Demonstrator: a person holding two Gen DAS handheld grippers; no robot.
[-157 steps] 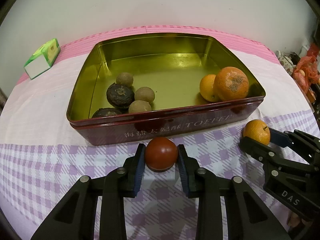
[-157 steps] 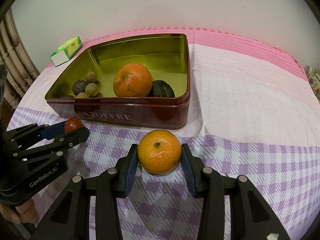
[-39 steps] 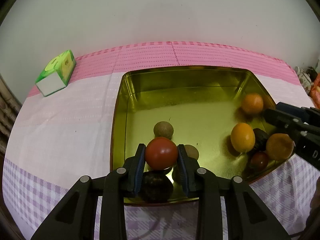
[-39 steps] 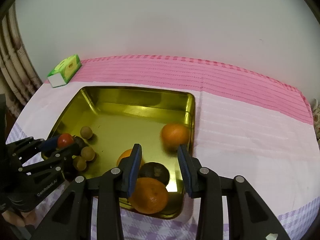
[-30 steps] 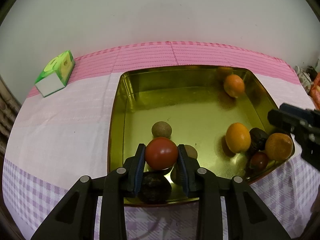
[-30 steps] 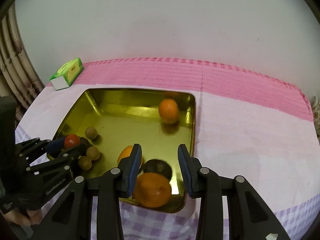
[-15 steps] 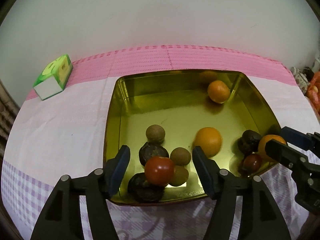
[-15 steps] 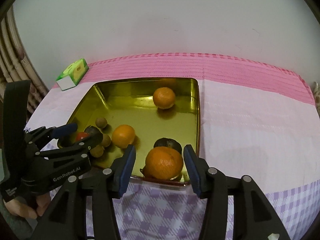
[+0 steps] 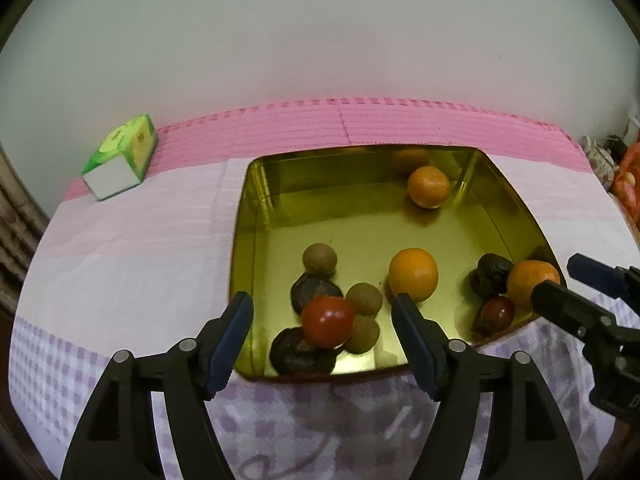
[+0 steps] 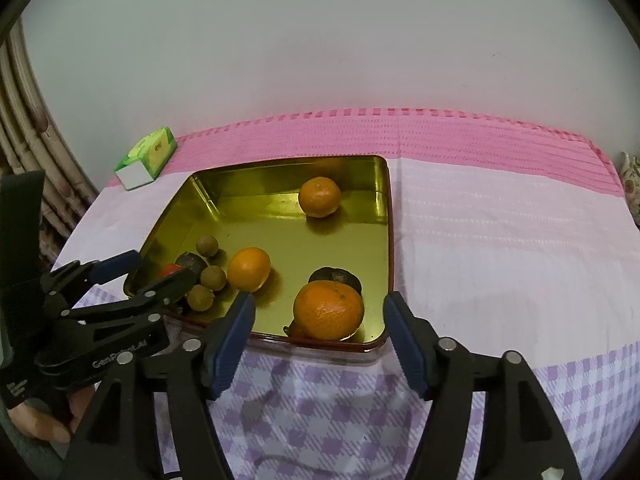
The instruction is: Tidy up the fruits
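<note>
Tablecloth-side hand, right view only

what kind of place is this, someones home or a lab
Most likely a home, at a table set against a plain wall. A pink and purple checked tablecloth covers it, a gold-lined toffee tin holds loose fruit, and a small green carton stands nearby.

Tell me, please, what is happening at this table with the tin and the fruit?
A person with a handheld gripper in each hand is sorting fruit into a gold-lined rectangular metal tin. The left gripper is opening over a round red tomato lying on the small brown fruits. The right gripper is opening too, nothing held, above a large orange mandarin in the tin.
</note>
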